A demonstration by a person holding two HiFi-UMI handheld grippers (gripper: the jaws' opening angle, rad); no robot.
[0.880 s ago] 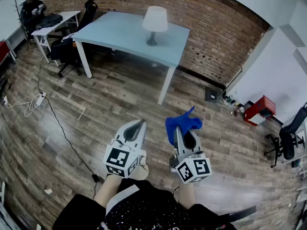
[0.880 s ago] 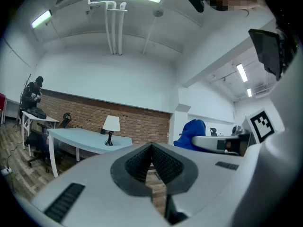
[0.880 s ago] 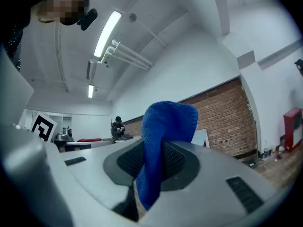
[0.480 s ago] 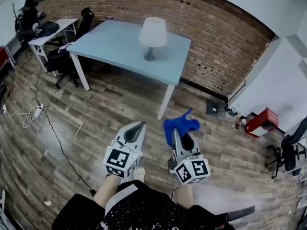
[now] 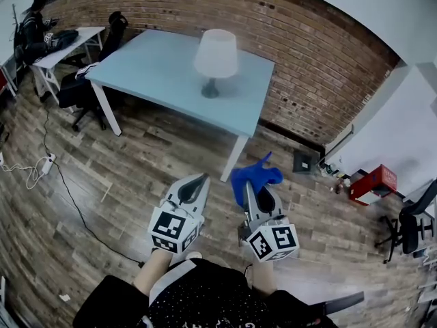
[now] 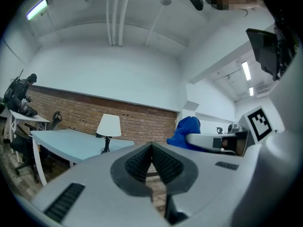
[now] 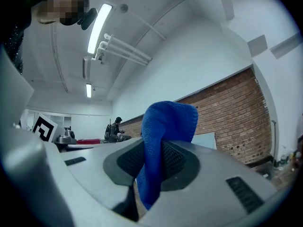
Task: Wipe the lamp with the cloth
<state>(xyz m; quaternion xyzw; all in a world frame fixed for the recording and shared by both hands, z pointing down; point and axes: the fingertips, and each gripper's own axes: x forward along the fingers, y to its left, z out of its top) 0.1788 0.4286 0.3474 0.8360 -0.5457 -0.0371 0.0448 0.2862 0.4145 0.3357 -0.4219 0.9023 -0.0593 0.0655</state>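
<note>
Lamp [image 5: 215, 60] upright on surface [image 5: 153, 63], well ahead; right tool [image 5: 251, 187] pinching blue cloth [image 5: 255, 175]; left tool [image 5: 198, 179] pressed together, empty; lamp lies forward, slightly left of cloth; approach likely needed.

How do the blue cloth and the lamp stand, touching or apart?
Apart. The head view shows the cloth in the right tool, over the floor; the lamp stands far off on the table.
</note>
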